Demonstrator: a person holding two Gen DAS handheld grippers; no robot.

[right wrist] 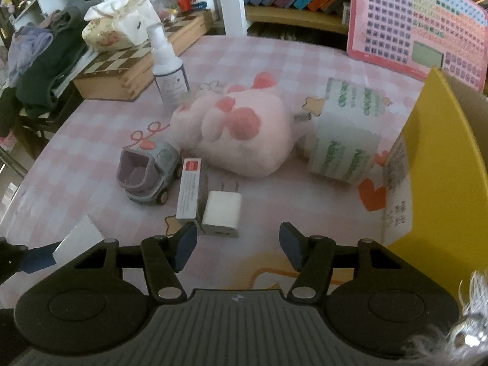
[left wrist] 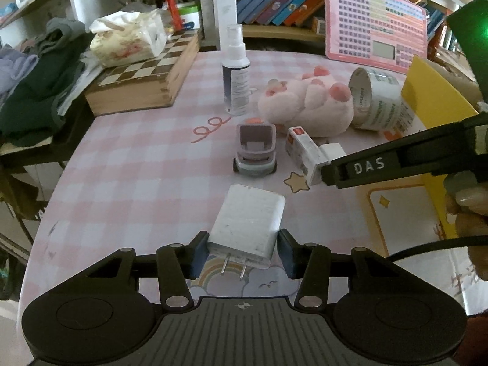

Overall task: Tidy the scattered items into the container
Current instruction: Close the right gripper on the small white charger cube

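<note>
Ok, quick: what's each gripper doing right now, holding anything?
Left gripper: shut on the large white charger, prongs pointing back at the camera.
Right gripper: open, holding nothing; the small white charger lies just ahead.

A tissue pack [left wrist: 128,35] sits on a chessboard box [left wrist: 143,76].

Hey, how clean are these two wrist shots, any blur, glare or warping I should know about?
Left wrist view: fairly sharp, the white charger in the left claw is crisp; fisheye bends the table edge; a green glare spot flares top right. Right wrist view: softer, the plush toy and tape roll are smeared; the right claw stays sharp.
</note>
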